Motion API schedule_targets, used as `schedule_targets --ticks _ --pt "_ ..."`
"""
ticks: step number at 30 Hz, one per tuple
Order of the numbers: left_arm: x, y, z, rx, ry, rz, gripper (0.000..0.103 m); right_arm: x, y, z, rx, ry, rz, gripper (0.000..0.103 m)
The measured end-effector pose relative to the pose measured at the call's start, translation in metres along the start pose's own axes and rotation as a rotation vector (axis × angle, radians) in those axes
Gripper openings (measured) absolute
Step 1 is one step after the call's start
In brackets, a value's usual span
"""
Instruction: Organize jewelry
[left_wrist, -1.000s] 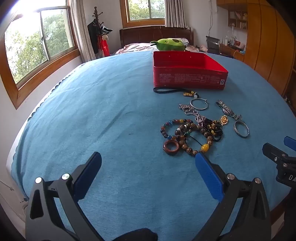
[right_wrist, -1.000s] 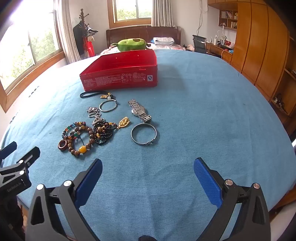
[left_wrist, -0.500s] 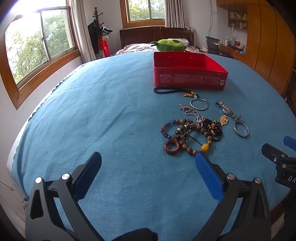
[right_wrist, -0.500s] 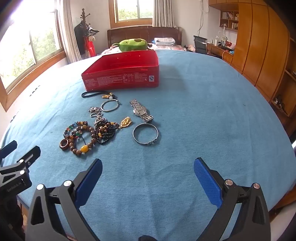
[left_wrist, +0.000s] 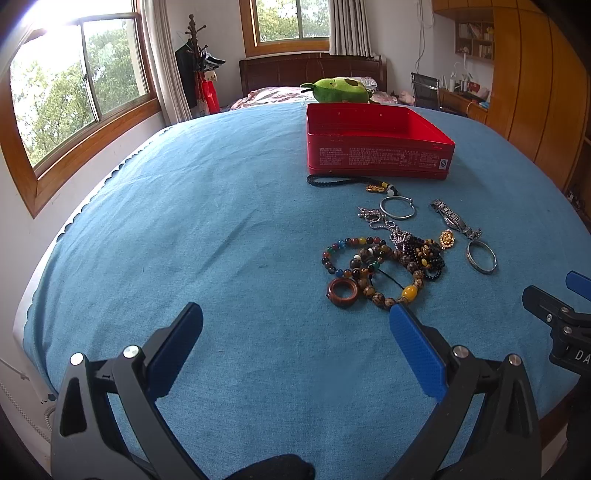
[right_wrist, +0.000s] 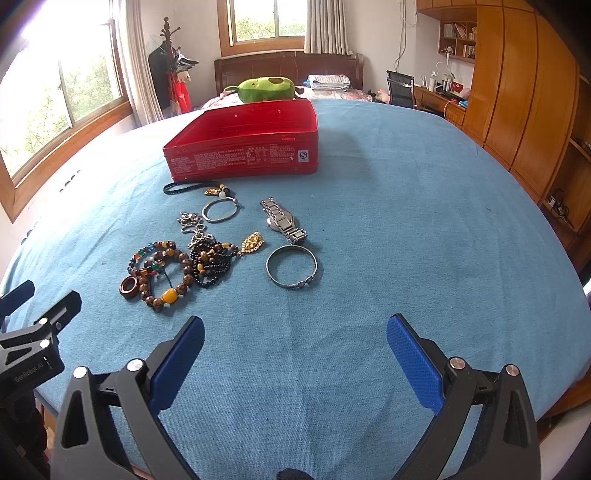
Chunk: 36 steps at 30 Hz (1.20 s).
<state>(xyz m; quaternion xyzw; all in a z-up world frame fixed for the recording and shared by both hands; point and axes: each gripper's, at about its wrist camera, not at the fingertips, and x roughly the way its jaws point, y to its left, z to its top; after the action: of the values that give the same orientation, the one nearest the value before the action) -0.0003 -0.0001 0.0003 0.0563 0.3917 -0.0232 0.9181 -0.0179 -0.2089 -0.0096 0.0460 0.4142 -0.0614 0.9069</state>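
Left wrist view
Left gripper (left_wrist: 295, 317): spread wide, holding nothing, above the blue cloth (left_wrist: 221, 221).
Beaded bracelets (left_wrist: 373, 269): heaped just ahead of the right finger.
Red tin (left_wrist: 376, 155): beyond the heap, lid off.

Right wrist view
Right gripper (right_wrist: 295, 332): spread wide, holding nothing.
Silver bangle (right_wrist: 291, 266): ahead, just beside the watch (right_wrist: 282, 220).
Beaded bracelets (right_wrist: 166, 269): ahead left.
Red tin (right_wrist: 242, 155): farther back, nothing visible inside.

The right gripper (right_wrist: 294, 350) has edged forward — the red tin (right_wrist: 242, 155) looms nearer.
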Motion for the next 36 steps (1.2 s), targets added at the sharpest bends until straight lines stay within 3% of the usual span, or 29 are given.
schedule_targets --ticks 36 --pt "-0.0001 0.0000 0.0001 0.001 0.001 0.002 0.100 0.0036 -0.0007 -0.0009 0.003 0.003 0.003 0.099"
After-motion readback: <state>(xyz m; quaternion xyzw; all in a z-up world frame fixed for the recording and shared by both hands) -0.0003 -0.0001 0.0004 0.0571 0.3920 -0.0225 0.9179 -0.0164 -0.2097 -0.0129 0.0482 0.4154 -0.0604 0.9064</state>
